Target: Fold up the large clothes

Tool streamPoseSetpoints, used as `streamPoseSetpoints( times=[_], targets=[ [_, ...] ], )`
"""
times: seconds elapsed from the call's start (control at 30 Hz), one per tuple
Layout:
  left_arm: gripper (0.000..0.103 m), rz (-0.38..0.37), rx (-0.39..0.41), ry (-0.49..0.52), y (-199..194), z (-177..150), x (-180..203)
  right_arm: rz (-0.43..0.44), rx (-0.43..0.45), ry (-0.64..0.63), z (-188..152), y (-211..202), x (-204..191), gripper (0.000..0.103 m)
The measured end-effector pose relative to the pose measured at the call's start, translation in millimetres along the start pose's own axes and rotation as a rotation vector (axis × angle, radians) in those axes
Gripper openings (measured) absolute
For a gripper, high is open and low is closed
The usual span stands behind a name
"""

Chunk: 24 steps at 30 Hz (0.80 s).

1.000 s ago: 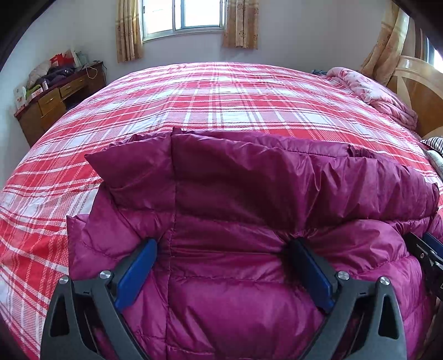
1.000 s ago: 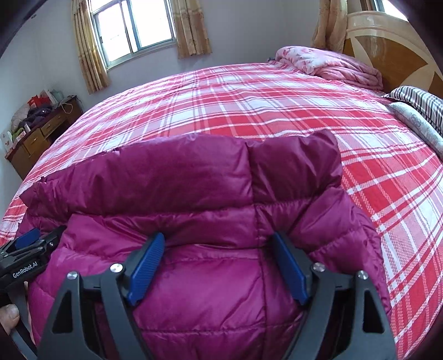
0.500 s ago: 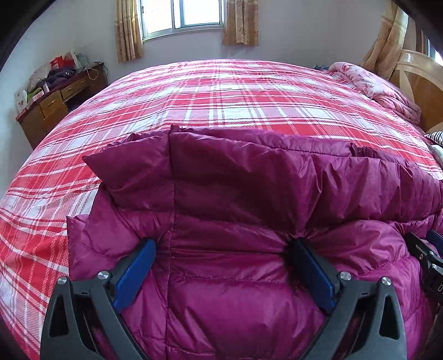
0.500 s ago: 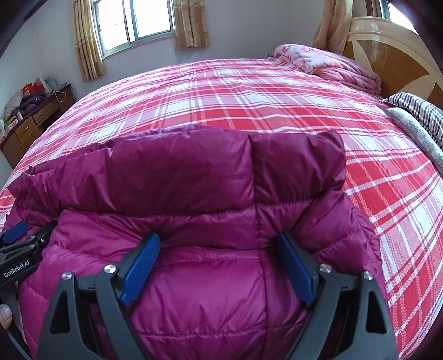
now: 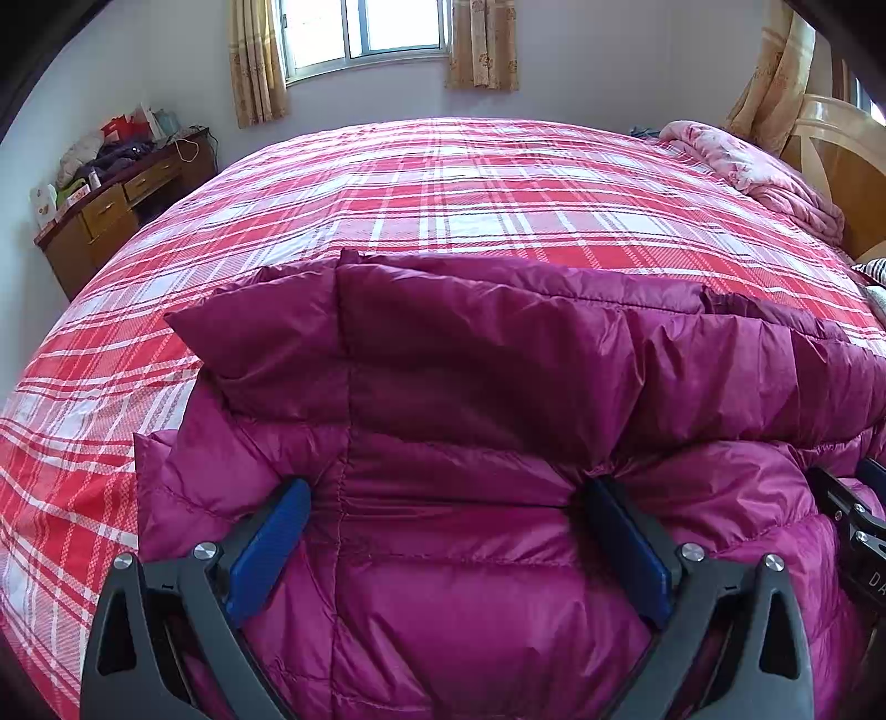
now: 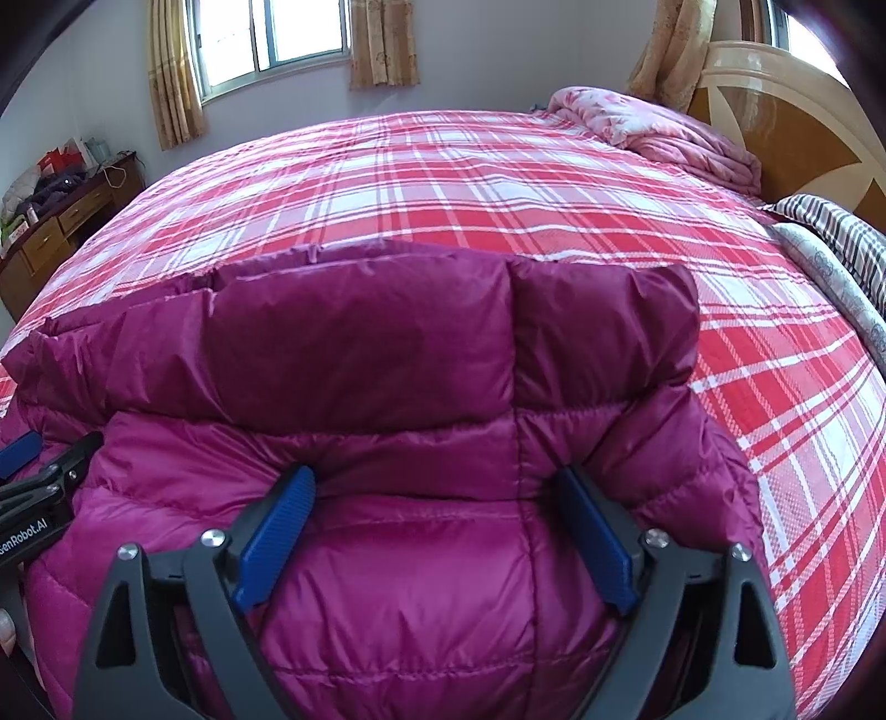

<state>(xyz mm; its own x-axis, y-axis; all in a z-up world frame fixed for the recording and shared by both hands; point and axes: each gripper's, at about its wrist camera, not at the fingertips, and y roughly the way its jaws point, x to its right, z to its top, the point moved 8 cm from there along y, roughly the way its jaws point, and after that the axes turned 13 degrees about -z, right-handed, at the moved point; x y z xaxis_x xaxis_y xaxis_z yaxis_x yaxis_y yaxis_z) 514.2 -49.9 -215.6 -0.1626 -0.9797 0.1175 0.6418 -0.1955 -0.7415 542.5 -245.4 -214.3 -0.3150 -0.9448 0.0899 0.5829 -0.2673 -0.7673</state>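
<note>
Up close, I have both tools buried in the puffy magenta quilted down jacket (image 5: 470, 554), which lies folded on the bed with the red-and-white plaid cover (image 5: 443, 183). The left gripper (image 5: 448, 531) and the right gripper (image 6: 437, 526) each show blue-padded jaws standing wide apart, with a thick bulge of jacket swelling up between them; the pads press against the sides of that bulge, so I judge each to be clamped on a fat roll of padding, not hanging loose. From the left wrist camera the other tool shows at the far right edge, so the two grips sit side by side along the near fold.

Just beyond the pads, a darker upper layer of the jacket stands up like a ridge across both views, its far edge close to the plaid.

To do this fold well, I would move both hands together and level, carry the gripped fold over evenly, and press the trapped air out slowly, since the slick shell looks prone to sliding and springing back.

Farther off lie a rumpled pink floral quilt (image 6: 653, 130) near the wooden headboard (image 6: 775, 111), a striped pillow (image 6: 830, 232), a brown wooden desk (image 5: 111, 216) and a curtained window (image 5: 365, 27).
</note>
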Motion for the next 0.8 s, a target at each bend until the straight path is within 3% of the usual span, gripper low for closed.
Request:
streamPoseSetpoints(
  times=[0.17, 0.3, 0.4, 0.53, 0.8],
  targets=[
    [0.101, 0.010, -0.001, 0.005, 0.3, 0.3, 0.2, -0.017, 0.045, 0.002, 1.7, -18.5, -0.1, 0.090],
    [0.102, 0.007, 0.001, 0.001, 0.6, 0.5, 0.8, 0.102, 0.114, 0.048, -2.6, -57.6, -16.1, 0.091],
    [0.102, -0.002, 0.004, -0.006, 0.2, 1.0, 0.4, 0.132, 0.122, 0.019, -11.8, -64.4, -35.5, 0.091],
    [0.102, -0.008, 0.016, -0.014, -2.5, 0.5, -0.9, 0.059, 0.116, -0.073, -25.5, -48.7, -52.7, 0.093],
    [0.102, -0.060, 0.031, -0.051, -22.1, -4.6, -6.8, 0.035, 0.064, -0.104, -30.6, -37.4, -55.9, 0.096]
  ],
)
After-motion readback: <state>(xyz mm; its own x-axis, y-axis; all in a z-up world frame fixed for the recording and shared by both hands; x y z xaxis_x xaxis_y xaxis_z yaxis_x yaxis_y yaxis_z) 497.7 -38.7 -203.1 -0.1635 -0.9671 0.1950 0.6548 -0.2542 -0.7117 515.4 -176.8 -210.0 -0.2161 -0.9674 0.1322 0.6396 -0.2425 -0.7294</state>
